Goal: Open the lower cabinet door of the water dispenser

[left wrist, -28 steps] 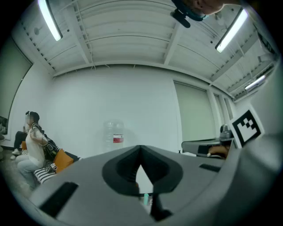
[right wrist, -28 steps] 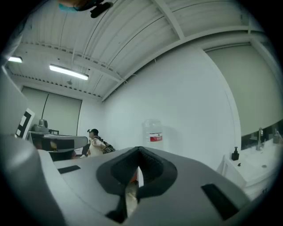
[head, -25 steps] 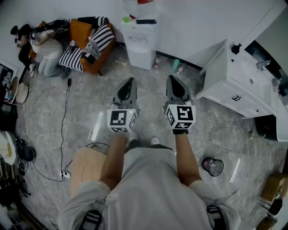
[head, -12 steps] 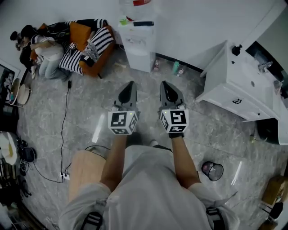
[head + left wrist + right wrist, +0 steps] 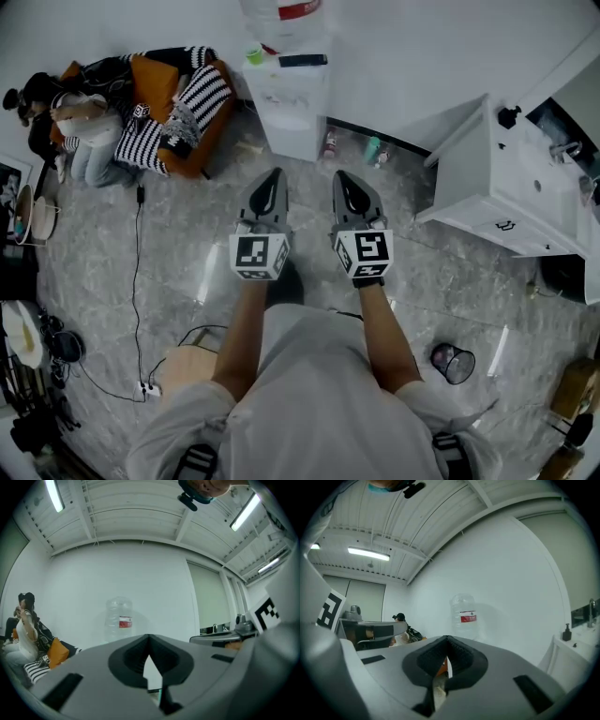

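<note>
Nothing is being opened yet: the left gripper (image 5: 273,176) and right gripper (image 5: 343,178) are both hanging clenched and empty, well apart from the water dispenser (image 5: 292,98), which is standing against the white wall, its lower door seemingly untouched. Grey marble floor (image 5: 178,244) is lying between, with a sofa (image 5: 173,103) sitting left and a washbasin (image 5: 497,178) right.

No wording can be read; the clear plastic water bottle (image 5: 462,605), at twelve o'clock from the person, carries a red label (image 5: 468,617) whose white print is too small to make out; black-and-white square code markers (image 5: 258,254) cover the cubes of the left gripper (image 5: 271,180) and right gripper (image 5: 345,183)
</note>
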`<state>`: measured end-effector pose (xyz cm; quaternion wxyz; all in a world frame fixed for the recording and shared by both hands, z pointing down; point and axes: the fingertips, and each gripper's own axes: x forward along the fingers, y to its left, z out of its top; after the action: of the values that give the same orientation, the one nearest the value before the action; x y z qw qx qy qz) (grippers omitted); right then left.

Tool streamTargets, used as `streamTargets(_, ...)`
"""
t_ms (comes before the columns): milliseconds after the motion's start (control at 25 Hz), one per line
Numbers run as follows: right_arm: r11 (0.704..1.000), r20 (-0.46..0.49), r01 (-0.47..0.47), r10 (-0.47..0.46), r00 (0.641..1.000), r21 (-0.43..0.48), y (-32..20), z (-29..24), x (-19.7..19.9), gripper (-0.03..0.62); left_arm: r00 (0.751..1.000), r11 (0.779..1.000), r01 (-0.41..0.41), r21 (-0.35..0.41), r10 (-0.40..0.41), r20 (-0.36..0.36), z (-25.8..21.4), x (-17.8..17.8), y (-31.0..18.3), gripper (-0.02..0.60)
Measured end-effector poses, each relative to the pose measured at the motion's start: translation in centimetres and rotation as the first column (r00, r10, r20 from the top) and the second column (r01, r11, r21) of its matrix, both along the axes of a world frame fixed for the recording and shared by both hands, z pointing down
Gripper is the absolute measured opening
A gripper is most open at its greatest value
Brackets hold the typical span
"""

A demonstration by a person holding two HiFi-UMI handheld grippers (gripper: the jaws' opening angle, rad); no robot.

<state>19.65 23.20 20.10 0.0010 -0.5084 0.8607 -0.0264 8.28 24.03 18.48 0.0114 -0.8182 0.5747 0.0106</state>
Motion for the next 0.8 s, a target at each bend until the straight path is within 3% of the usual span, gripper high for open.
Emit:
streamTargets(480, 0.998, 0.023, -0.05, 0.051, 0.998, -0.026, -17.8, 1.3, -9.7, 0.008, 0.994, 0.991, -0.113, -0.076, 0.113, 0.0, 2.7, -9.0, -17.6, 0.012)
streamTargets(800, 0.99, -0.024, -0.079, 0.077, 0.997, -0.117, -24.8, 7.8, -10.6, 0.008, 0.968, 0.948, -0.248, -0.199, 0.249, -0.019, 10.2, -10.3, -25.0, 0.012)
